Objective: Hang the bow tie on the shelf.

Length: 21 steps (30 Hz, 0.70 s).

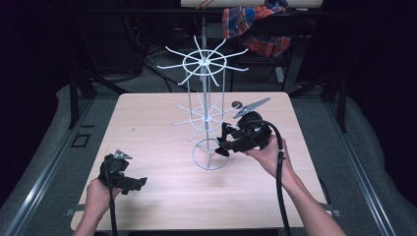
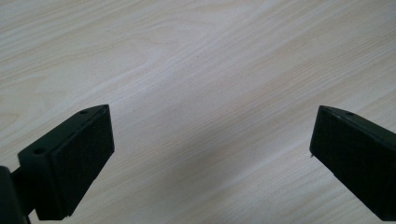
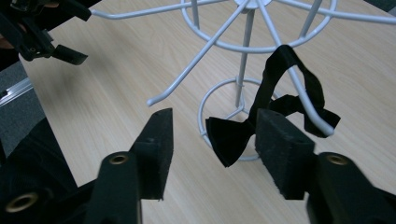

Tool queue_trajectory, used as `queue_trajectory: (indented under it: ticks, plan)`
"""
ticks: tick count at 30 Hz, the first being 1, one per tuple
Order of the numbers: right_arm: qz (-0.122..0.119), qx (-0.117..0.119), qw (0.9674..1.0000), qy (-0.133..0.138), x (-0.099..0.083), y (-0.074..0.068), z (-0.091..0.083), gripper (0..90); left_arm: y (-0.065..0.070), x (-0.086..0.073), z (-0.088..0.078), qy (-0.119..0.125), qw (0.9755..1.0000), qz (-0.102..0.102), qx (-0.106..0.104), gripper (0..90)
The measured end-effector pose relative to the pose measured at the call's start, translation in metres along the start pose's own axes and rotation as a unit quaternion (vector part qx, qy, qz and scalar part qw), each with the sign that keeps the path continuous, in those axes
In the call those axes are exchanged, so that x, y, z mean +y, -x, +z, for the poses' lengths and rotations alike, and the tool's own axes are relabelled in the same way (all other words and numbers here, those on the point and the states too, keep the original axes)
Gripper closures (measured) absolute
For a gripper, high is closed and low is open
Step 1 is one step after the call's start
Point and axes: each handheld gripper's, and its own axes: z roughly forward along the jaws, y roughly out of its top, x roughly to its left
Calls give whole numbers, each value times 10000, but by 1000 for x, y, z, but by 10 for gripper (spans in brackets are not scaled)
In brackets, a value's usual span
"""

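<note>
- The work in hand looks like hanging a black fabric bow tie on the white wire display rack with radiating hooks. In the right gripper view its band is looped over one arm of the lower tier of hooks, the bow itself dangling below, just above the rack's ring-shaped base.
- The right gripper has its jaws spread wide. The bow hangs in the gap between them, close against the pad at 3 o'clock, but I judge it not clamped.
- By that reading the hanging is as good as done: the band rides on the hook, near the upturned tip. What is left is to draw the right gripper clear without dragging the bow off the arm.
- The left gripper is also wide open with nothing between its jaws, poised above bare light-wood worktop. In the high view it sits at about 8 o'clock from the rack, well apart from it.
- In the way: the neighbouring hook arms fan out close around the right gripper, and the centre pole stands just behind the bow, so a careless pull-back could snag wire or fabric.
- Beyond the worktop, at 12 o'clock, a red and blue plaid cloth hangs over some furniture, far from the work.
</note>
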Motion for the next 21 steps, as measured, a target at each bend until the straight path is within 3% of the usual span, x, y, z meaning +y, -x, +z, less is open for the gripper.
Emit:
queue_trajectory:
  ticks: [11, 21]
  plan:
    - [-1, -19, 10000, 20, -25, -1, -20, 222, 1, -1, 0, 29, 10000, -28, 11, 0]
    - [99, -180, 9998, -30, -56, 7, -38, 152, 1, -2, -1, 13, 10000, -34, 17, 0]
